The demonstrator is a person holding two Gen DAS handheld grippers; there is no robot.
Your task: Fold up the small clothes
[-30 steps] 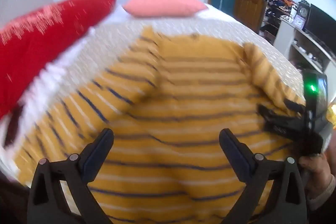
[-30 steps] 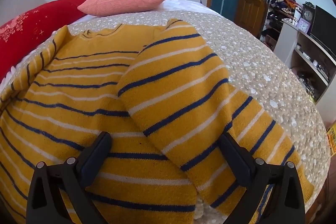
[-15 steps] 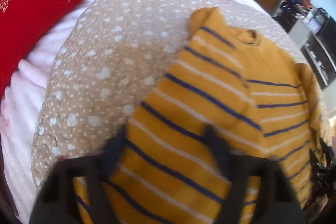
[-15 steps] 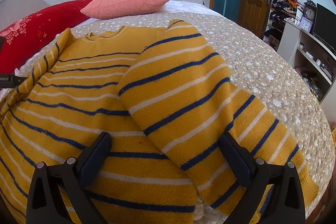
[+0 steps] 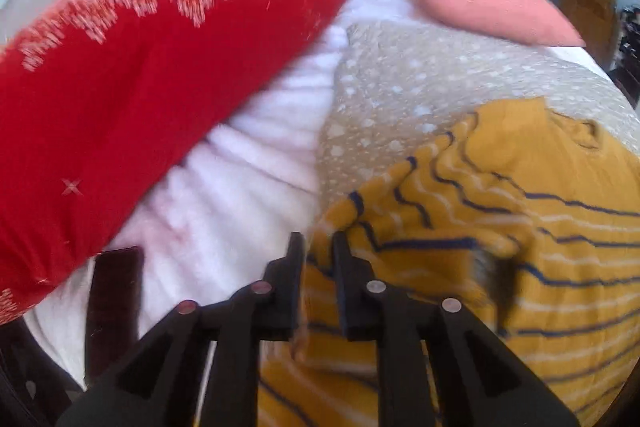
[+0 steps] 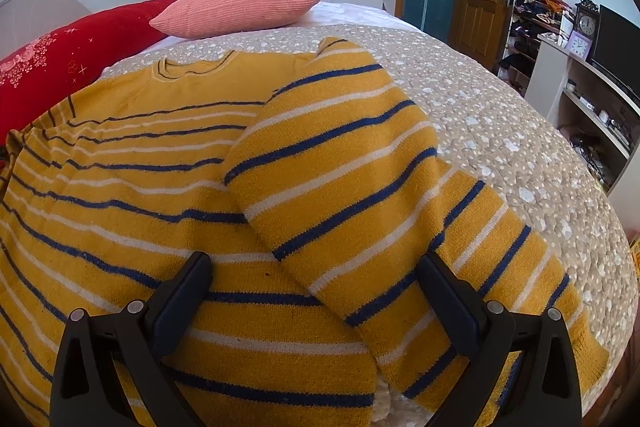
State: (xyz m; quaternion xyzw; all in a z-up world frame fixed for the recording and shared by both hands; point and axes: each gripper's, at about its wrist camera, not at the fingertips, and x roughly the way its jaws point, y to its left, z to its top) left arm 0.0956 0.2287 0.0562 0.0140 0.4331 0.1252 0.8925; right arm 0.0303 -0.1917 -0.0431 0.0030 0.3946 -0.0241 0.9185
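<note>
Sweater: knitted mustard-yellow sweater [image 6: 168, 187] with navy and white stripes, spread on the bed [image 6: 500, 131]; neckline toward the pillows, hem toward the right claw, long axis running from camera to headboard.
Right sleeve: sleeve [image 6: 340, 179] folded diagonally over the sweater's front, cuff near the hem.
Left sleeve: bunched, wrinkled sleeve [image 5: 404, 203] at the bed's left side.
Left claw: left claw [image 5: 319, 259] pressed nearly together, pinching the edge of the bunched sleeve fabric; the picture is motion-blurred.
Right claw: right claw [image 6: 316, 279] spread wide, above the hem and the folded sleeve's cuff; contact cannot be told.
Bedcover: beige quilted cover with white blotches.
Pillows: ribbed pink cushion [image 6: 240, 7]; red embroidered pillow [image 5: 132, 87] beside white sheet [image 5: 248, 179].
</note>
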